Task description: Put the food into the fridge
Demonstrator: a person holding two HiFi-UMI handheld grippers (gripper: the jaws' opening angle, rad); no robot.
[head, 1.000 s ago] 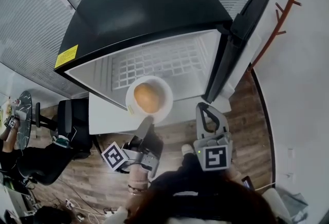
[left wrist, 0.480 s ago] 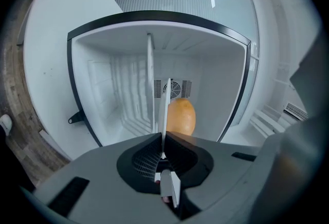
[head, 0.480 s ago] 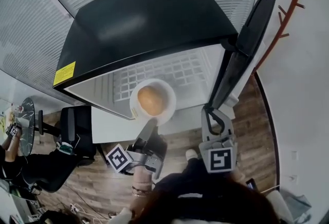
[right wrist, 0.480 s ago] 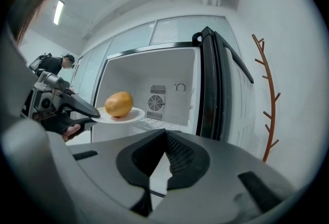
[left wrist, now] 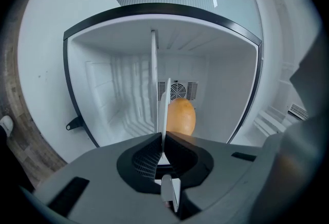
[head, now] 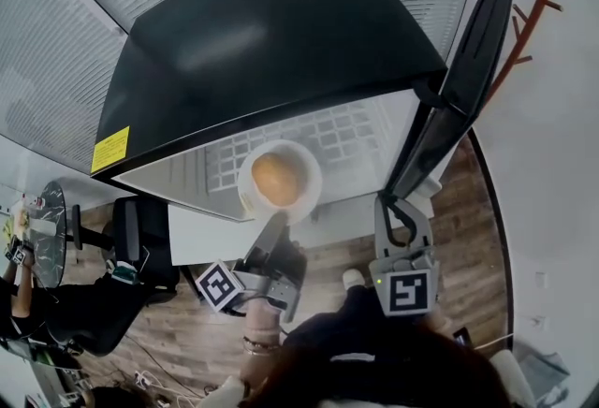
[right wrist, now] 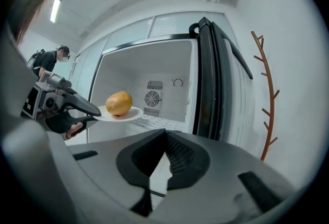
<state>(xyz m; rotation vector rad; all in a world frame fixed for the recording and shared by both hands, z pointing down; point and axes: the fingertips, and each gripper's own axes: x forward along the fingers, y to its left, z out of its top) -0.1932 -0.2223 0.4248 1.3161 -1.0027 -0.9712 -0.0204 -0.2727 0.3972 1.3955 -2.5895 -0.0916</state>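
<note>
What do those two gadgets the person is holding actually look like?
Both are grey moulded plastic. The left tool and the right tool each taper into two slim jaws lined with dark ribbed pads. Each carries a white cube printed with black square markers. No cables show on them. The person wears dark clothing.

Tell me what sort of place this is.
Likely an office rather than a home kitchen: a black fridge stands in front of striped glass partitions, with an office chair beside it.
</note>
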